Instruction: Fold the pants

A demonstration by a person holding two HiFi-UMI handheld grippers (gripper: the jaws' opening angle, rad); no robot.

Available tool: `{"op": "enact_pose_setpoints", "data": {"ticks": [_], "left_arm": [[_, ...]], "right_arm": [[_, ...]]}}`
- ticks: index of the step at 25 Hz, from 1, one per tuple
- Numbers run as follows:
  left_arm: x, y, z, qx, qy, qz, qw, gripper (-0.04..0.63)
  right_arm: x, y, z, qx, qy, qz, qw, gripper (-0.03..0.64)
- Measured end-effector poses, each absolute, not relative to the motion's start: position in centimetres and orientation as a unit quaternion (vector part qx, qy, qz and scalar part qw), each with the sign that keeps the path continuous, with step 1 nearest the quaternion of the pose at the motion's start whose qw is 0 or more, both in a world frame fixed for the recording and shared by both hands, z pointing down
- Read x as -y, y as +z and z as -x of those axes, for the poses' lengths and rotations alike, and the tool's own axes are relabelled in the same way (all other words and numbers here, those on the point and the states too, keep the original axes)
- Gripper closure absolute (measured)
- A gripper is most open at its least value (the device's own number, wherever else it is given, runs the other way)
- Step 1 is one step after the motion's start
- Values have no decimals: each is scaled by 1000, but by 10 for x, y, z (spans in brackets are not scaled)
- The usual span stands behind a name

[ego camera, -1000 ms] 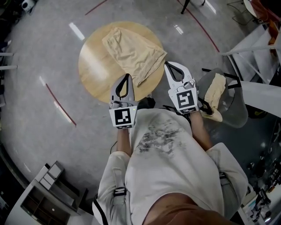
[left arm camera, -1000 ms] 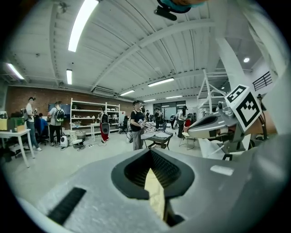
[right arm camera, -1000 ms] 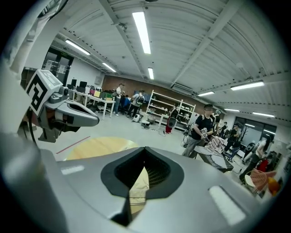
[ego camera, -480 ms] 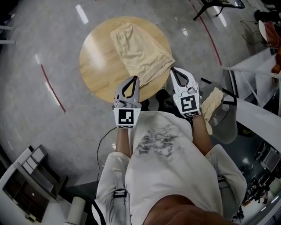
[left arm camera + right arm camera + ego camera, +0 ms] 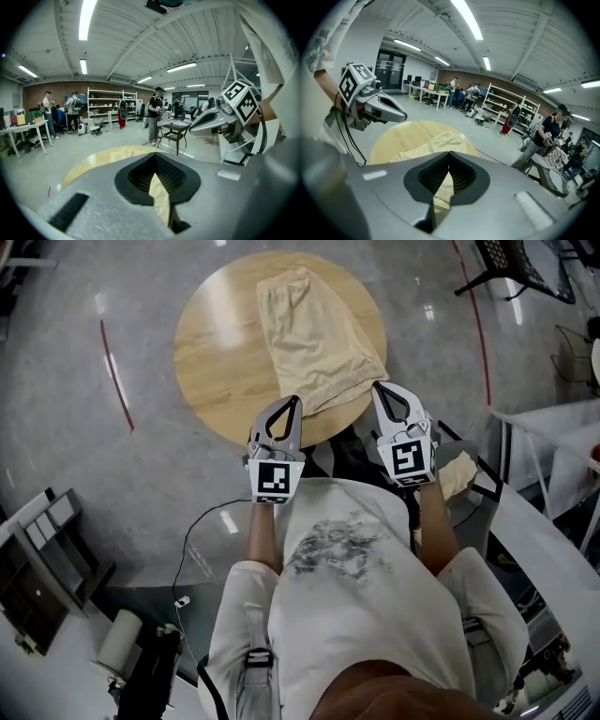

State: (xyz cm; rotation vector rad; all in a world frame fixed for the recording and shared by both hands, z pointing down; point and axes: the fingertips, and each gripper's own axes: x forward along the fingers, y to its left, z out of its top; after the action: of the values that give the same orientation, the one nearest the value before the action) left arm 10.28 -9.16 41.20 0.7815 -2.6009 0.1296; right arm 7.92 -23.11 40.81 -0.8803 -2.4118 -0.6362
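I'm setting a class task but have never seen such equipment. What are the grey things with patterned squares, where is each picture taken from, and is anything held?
There is no robot: a person holds a two-jaw gripper in each hand, and the patterned cubes belong to them. The top-down picture comes from a camera on the person's head. It shows the left gripper and right gripper at the near edge of a round wooden table, where beige pants lie. The other two pictures come from cameras riding on each gripper, looking along its jaws. Both grippers are shut and hold nothing.
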Motion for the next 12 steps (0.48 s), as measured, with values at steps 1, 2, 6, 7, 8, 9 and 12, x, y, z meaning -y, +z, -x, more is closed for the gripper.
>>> {"op": "enact_pose_setpoints", "data": {"ticks": [1,2,6,7,8,9,12], "left_arm": [[94,417,-102,936,49,-275,216,588],[97,423,-102,935,51,-271,221,588],[105,449,-102,935,57,-252,243,588],[106,455,-102,935,58,-247,249,588],[107,460,-103,934,60,-243,254,588],[108,464,-103,934,61,-240,259,588],[111,481,-107,931,58,-229,279,586]], "right_arm": [[234,413,-76,880,-235,330,247,606],[237,418,-74,876,-239,338,247,606],[243,439,-64,855,-261,374,248,588],[244,443,-62,849,-265,383,249,588],[245,447,-61,844,-269,391,249,586],[246,450,-60,840,-273,398,249,584],[249,462,-56,825,-285,418,250,581]]}}
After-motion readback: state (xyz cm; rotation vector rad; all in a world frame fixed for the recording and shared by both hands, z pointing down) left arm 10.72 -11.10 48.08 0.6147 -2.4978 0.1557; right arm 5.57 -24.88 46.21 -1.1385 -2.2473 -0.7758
